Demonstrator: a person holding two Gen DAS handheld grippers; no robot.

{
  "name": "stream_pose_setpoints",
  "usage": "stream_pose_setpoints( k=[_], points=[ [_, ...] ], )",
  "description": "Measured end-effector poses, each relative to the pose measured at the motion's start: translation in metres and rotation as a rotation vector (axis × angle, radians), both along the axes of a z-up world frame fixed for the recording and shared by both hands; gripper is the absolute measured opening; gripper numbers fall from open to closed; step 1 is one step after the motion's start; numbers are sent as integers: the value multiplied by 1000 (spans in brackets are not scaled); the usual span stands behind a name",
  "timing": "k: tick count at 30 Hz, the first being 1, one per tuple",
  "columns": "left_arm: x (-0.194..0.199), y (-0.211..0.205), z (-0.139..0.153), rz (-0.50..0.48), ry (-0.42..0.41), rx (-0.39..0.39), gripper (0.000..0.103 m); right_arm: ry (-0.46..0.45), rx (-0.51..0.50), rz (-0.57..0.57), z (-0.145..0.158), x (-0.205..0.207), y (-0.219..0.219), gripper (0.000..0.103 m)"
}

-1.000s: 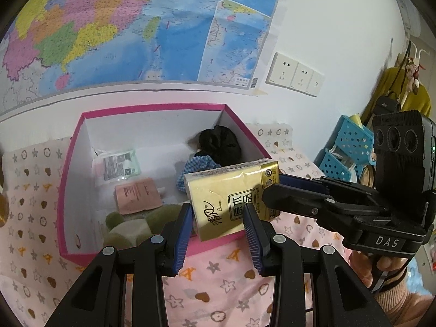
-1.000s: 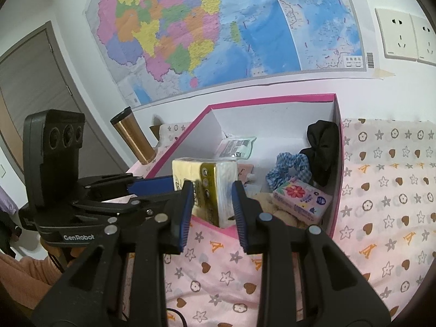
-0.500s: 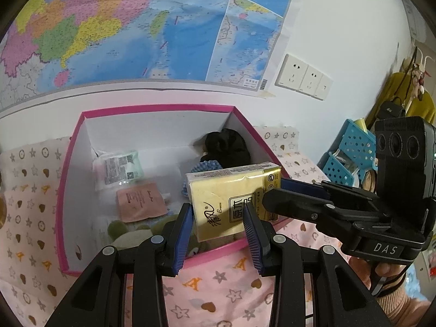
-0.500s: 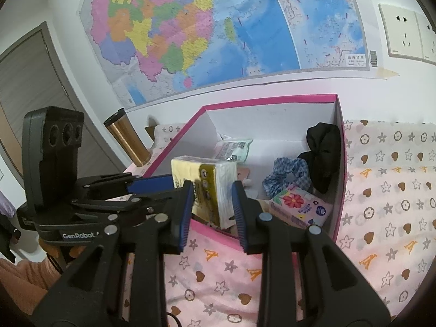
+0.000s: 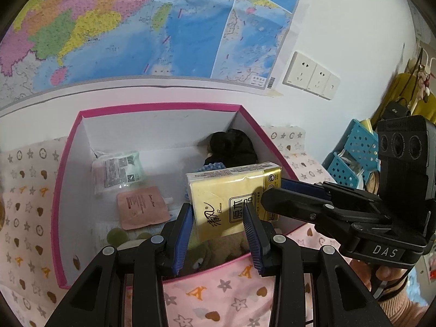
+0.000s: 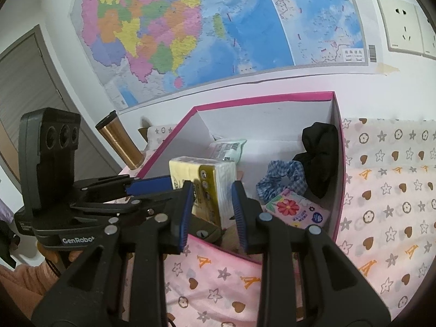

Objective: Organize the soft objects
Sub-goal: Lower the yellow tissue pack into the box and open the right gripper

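A yellow tissue pack (image 5: 231, 193) is held over the near part of a pink-rimmed white box (image 5: 62, 190). My left gripper (image 5: 218, 229) is shut on its lower end. My right gripper (image 6: 211, 212) is shut on the pack (image 6: 204, 182) from the other side. In the box lie a black cloth (image 5: 234, 147), a blue checked scrunchie (image 6: 283, 177), a flowered tissue pack (image 6: 297, 209), a green-white pouch (image 5: 117, 169), a pink sachet (image 5: 141, 209) and a green plush toy (image 5: 120, 238).
The box (image 6: 338, 163) stands on a pink patterned cloth (image 6: 387, 190) against a wall with a map. A gold tumbler (image 6: 120, 141) stands left of the box. Blue baskets (image 5: 351, 158) are at the right.
Both grippers have carried the tissue pack forward over the box's near edge, and the box now looks closer and lower in both views.
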State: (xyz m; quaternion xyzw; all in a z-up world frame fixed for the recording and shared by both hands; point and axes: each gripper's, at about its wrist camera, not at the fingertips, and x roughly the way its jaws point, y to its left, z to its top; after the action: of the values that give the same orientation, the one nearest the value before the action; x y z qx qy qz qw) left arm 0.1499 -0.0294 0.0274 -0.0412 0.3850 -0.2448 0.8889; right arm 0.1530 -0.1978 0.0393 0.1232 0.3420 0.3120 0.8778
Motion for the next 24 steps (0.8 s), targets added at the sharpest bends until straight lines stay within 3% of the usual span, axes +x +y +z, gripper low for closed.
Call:
stream_pose_setpoints(
  k=[24],
  points=[
    [36,-12,-22,35,67,41,37,60,5,-40,-20,36,-4,32]
  ],
)
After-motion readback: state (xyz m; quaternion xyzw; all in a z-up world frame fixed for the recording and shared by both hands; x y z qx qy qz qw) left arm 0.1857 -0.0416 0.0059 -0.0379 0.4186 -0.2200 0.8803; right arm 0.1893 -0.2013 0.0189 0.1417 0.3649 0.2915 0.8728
